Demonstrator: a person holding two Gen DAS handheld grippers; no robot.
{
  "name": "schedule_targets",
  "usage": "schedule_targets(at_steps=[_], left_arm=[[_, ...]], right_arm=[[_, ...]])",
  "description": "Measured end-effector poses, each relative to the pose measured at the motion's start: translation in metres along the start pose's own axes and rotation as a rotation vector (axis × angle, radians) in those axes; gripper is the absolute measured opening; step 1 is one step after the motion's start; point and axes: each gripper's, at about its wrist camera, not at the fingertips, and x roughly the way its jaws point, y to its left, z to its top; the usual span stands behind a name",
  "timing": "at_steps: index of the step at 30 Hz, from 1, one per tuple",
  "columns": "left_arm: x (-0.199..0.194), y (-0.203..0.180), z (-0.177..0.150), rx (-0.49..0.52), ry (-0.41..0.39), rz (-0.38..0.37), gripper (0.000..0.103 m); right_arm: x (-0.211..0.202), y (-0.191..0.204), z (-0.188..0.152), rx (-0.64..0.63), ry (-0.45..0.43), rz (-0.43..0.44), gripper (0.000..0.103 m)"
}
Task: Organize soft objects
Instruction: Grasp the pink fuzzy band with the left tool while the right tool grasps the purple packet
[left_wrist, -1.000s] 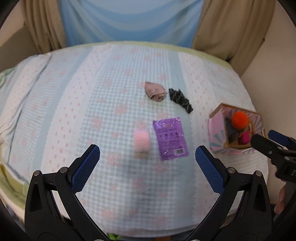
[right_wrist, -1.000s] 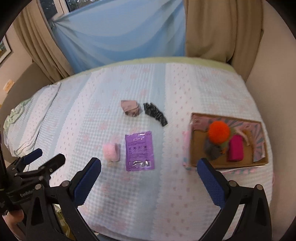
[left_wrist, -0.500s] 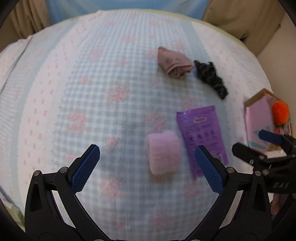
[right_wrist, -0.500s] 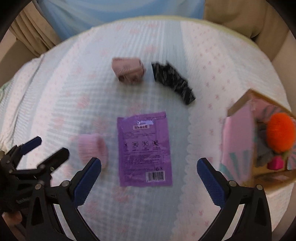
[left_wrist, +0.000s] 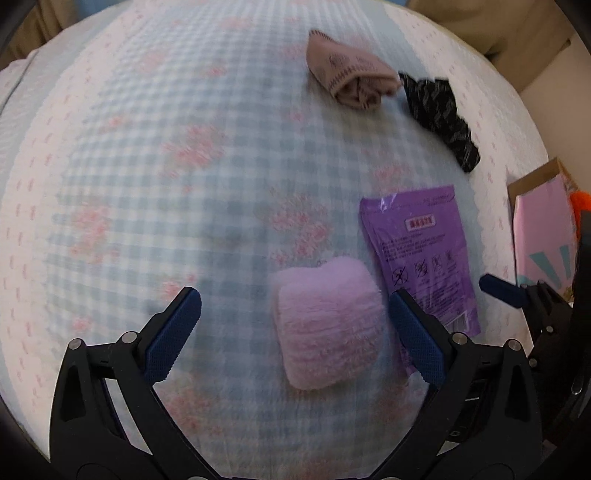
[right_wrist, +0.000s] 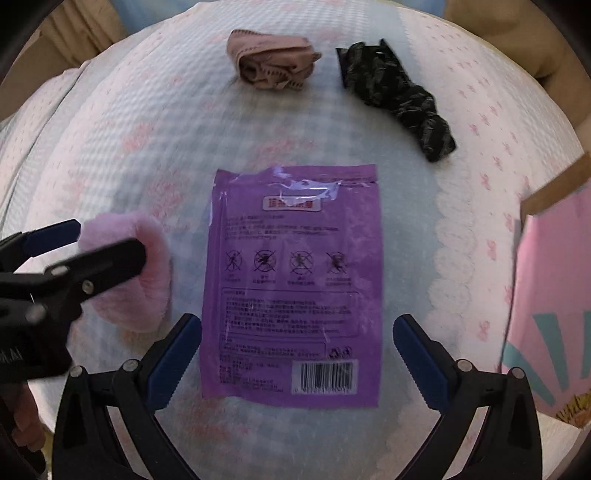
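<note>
A fluffy pink roll (left_wrist: 327, 326) lies on the checked bedspread between the fingers of my open left gripper (left_wrist: 291, 332), nearer the right finger. It also shows in the right wrist view (right_wrist: 147, 269), partly behind the left gripper. A flat purple packet (right_wrist: 293, 280) lies between the fingers of my open right gripper (right_wrist: 295, 354). It also shows in the left wrist view (left_wrist: 424, 251). A beige folded cloth (right_wrist: 271, 70) and a black patterned cloth (right_wrist: 399, 96) lie further back.
A pink cardboard box (right_wrist: 554, 295) stands at the right edge of the bed, with an orange pompom (left_wrist: 580, 201) just visible inside. Beige curtains hang behind the bed.
Both grippers have moved forward and down toward the bed. The pink roll now sits between the left fingers and the purple packet between the right fingers. Both stay open.
</note>
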Motion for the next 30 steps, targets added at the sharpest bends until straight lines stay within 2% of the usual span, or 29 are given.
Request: schedule_targets(at_steps=[1, 3, 5, 9, 11, 12, 14, 20, 27, 30], left_arm=[[0.005, -0.001, 0.0, 0.004, 0.009, -0.001, 0.095], [0.015, -0.002, -0.001, 0.009, 0.035, 0.001, 0.077], [0.022, -0.005, -0.001, 0.031, 0.042, 0.02, 0.074], [0.024, -0.016, 0.0, 0.091, 0.02, 0.052, 0.056], [0.023, -0.017, 0.002, 0.089, 0.011, 0.052, 0.048], [0.022, -0.017, 0.002, 0.086, 0.01, 0.051, 0.047], [0.021, -0.016, 0.002, 0.075, 0.005, 0.042, 0.045], [0.016, -0.016, 0.003, 0.064, -0.001, 0.031, 0.042], [0.007, -0.009, 0.005, 0.056, -0.005, 0.023, 0.041], [0.004, -0.007, 0.005, 0.055, -0.011, 0.027, 0.041]], right_arm=[[0.003, 0.001, 0.0, -0.007, -0.003, -0.005, 0.103], [0.012, 0.002, 0.001, -0.016, -0.007, -0.018, 0.103], [0.022, 0.001, 0.002, -0.015, 0.002, -0.017, 0.103], [0.025, 0.0, 0.006, -0.014, -0.03, -0.015, 0.103], [0.024, 0.001, 0.006, -0.014, -0.041, -0.023, 0.095], [0.023, 0.002, 0.005, -0.016, -0.048, -0.028, 0.092], [0.02, 0.009, 0.003, -0.034, -0.063, -0.033, 0.075], [0.012, 0.026, 0.003, -0.075, -0.077, -0.031, 0.048], [0.007, 0.028, 0.008, -0.052, -0.089, 0.001, 0.041], [0.001, 0.012, 0.011, 0.016, -0.092, 0.043, 0.036]])
